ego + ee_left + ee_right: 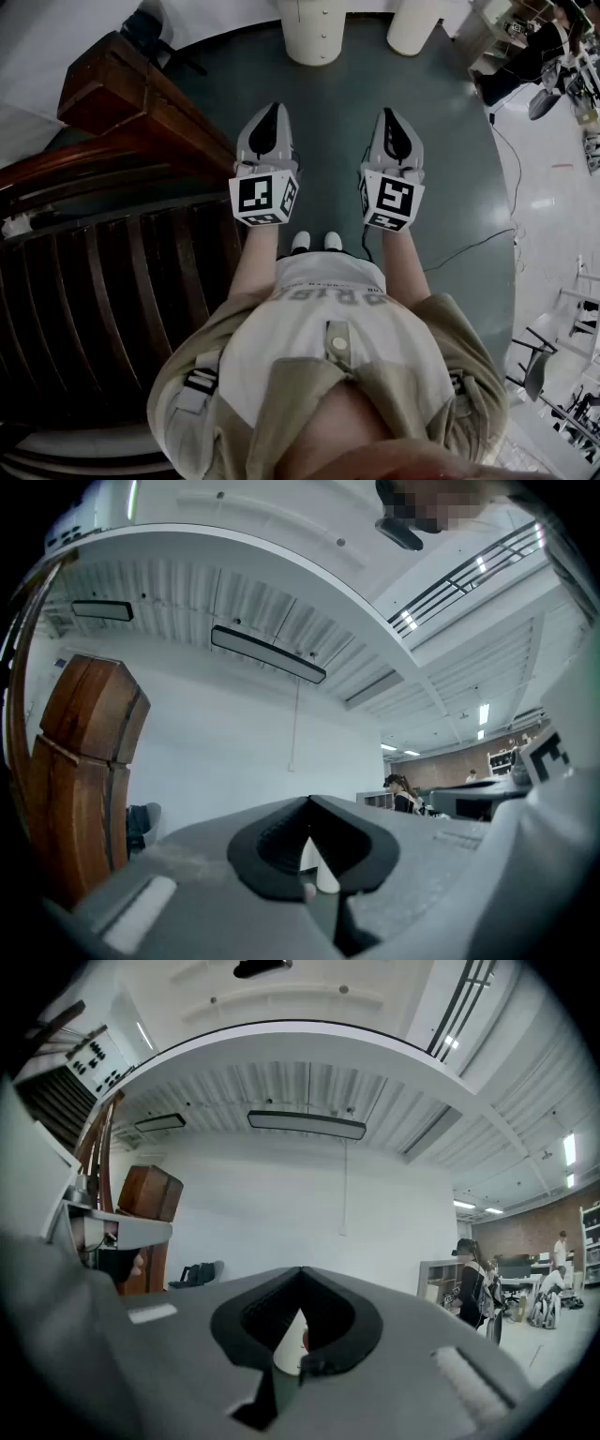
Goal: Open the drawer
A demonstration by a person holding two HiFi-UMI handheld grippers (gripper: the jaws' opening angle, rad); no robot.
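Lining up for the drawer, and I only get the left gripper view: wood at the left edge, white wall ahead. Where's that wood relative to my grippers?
Observer: In the head view the wooden furniture runs along the left side of the left gripper.
Operator: And the right gripper?
Observer: The right gripper is beside the left one over the green floor, shut and empty.
Operator: Any drawer in sight?
Observer: No drawer front or handle can be made out in any view.
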